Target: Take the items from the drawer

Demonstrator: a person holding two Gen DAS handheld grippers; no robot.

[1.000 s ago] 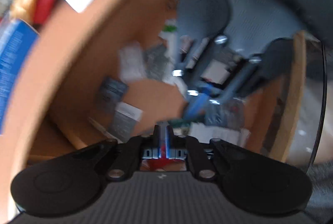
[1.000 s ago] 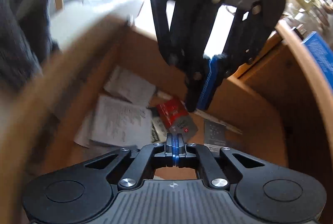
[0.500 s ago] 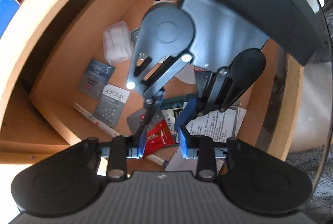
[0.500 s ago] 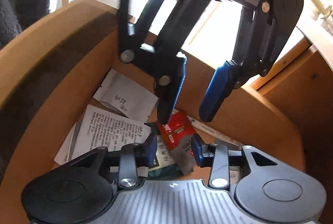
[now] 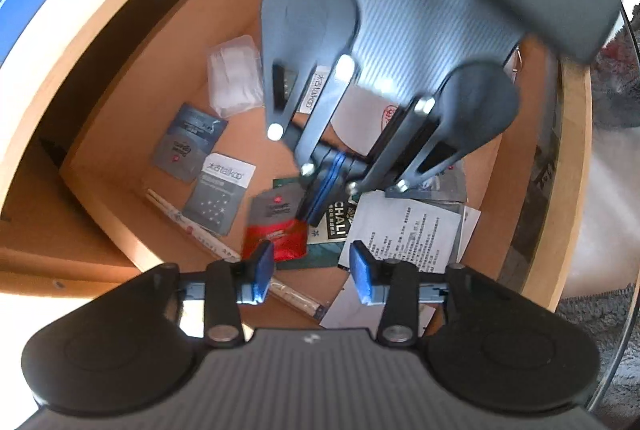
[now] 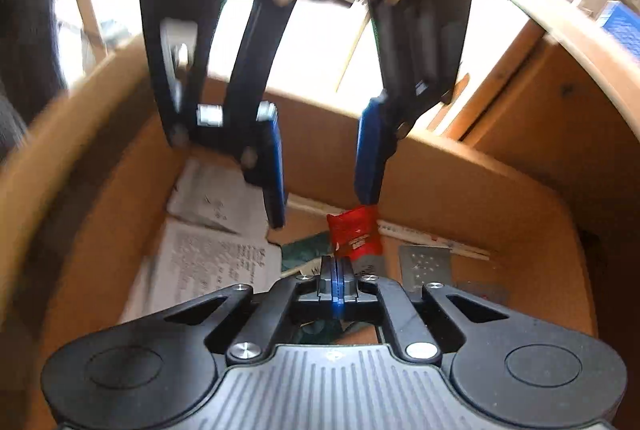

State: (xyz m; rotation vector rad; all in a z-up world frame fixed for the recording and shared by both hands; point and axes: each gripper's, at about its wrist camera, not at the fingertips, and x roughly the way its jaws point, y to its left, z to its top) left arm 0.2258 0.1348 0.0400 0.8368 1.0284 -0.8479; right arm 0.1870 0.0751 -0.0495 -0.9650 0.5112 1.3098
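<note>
R gripper [image 6: 337,280] had its jaws pressed together on the green packet [image 5: 334,226] beside the red sachet [image 5: 276,226], mid-drawer [image 5: 568,158]; L gripper [image 5: 312,272] hung over them, jaws wide apart, holding nothing. L view alone showed the grey sachets [image 5: 220,192] and white pack [image 5: 234,76] toward the drawer's far corner. R view alone showed L finger [image 6: 370,154] touching the sachet's top edge.

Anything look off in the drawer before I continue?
The red sachet looks crumpled and buckled, lying between the shut right gripper and one finger of the open left gripper. Otherwise there are just loosely overlapping papers.
</note>
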